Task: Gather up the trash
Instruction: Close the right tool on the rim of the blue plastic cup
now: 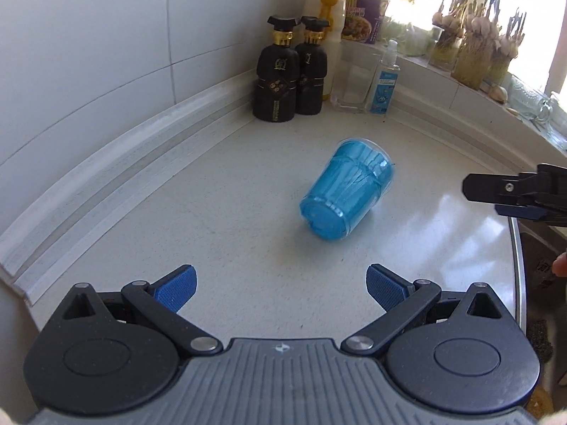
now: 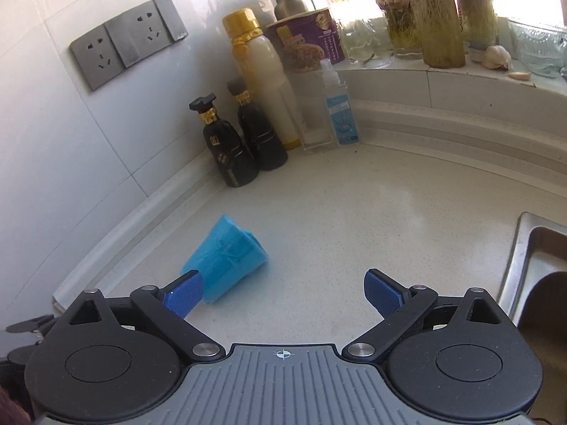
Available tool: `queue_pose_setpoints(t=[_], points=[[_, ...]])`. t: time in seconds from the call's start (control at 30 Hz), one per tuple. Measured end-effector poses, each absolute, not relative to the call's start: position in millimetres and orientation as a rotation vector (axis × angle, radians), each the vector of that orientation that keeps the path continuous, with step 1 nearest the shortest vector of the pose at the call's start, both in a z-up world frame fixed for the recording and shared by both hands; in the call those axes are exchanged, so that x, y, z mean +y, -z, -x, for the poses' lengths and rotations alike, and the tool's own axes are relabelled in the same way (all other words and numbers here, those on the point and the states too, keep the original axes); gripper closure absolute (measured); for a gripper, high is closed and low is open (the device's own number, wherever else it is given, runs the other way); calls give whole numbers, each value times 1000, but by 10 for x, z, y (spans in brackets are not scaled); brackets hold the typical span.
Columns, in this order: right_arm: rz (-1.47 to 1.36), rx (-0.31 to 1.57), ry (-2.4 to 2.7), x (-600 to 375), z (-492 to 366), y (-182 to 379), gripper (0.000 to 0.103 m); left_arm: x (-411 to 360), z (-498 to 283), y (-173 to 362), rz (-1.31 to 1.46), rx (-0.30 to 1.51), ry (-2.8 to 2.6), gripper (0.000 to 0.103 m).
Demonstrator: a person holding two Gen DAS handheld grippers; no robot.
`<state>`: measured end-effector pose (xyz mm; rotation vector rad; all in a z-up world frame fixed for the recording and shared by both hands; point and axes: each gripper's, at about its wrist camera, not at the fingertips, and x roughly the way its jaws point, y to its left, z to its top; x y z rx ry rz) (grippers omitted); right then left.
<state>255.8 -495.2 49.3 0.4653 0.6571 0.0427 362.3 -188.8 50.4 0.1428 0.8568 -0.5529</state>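
A clear plastic cup stuffed with blue material lies on its side on the white countertop. In the left wrist view it is ahead of my open, empty left gripper, slightly right of centre, base towards me. In the right wrist view the cup lies just beyond my left fingertip. My right gripper is open and empty, and it also shows at the right edge of the left wrist view.
Two black bottles, a tall white bottle with a gold cap, a clear glass and a small spray bottle stand in the corner. A noodle cup and jars of garlic sit on the sill. A steel sink lies right.
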Motion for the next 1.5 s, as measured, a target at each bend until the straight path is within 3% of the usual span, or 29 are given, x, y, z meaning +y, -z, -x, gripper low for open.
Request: queue_pose_setpoints(t=[0.3, 0.63, 0.73, 0.83, 0.9, 0.97, 1.03, 1.2, 1.5], points=[[-656, 625, -106, -5216, -3027, -329, 4, -2166, -3882, -446, -176, 844, 648, 2], [-748, 613, -189, -5289, -3285, -297, 6, -2184, -3910, -399, -190, 836, 651, 15], [-743, 627, -217, -5216, -3350, -277, 18, -2212, -3930, -363, -192, 853, 655, 22], [-741, 661, -255, -5116, -3427, -231, 43, -2253, -3937, -345, -199, 860, 668, 29], [-735, 691, -267, -5057, -3478, -196, 58, -2286, -3958, -330, -201, 869, 676, 39], [-730, 723, -288, -4995, -3520, -140, 72, -2328, -3992, -310, -205, 883, 684, 59], [-763, 718, -327, -4983, -3527, -108, 83, -2362, -4018, -298, -218, 891, 697, 66], [-806, 715, -355, -4987, -3487, -145, 91, -2311, -4005, -331, -213, 882, 706, 72], [-767, 687, -441, -4812, -3335, -457, 93, -1983, -3876, -499, -147, 835, 684, 73]])
